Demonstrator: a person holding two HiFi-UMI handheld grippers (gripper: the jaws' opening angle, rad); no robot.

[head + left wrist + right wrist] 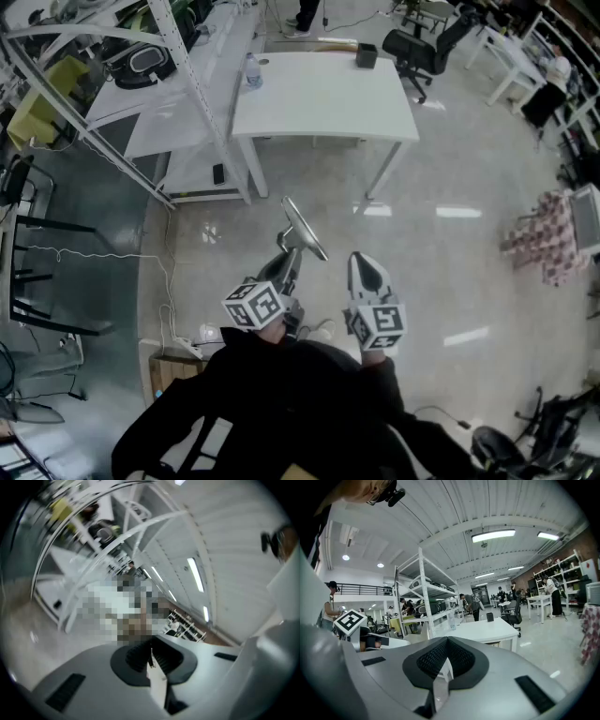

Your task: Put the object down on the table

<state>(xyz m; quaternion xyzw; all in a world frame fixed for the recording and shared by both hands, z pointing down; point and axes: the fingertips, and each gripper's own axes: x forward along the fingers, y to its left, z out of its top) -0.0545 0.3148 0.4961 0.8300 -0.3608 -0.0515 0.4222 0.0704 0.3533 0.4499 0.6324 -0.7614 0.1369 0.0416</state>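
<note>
a thin flat strip (304, 228) is held edge-on between the pads of the left claw (295, 249), which is closed on it, above the floor (450, 253) and short of the white worktop (323, 98). its long axis is set crosswise to the claw. the right claw (365, 266) is closed, empty.

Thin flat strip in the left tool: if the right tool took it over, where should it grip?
Probably its free end nearest the right tool, coming from the right. The strip sits crosswise in the shut left tool, so an end sticks out clear; thin and flat, it suits jaws closing on its broad faces.
</note>
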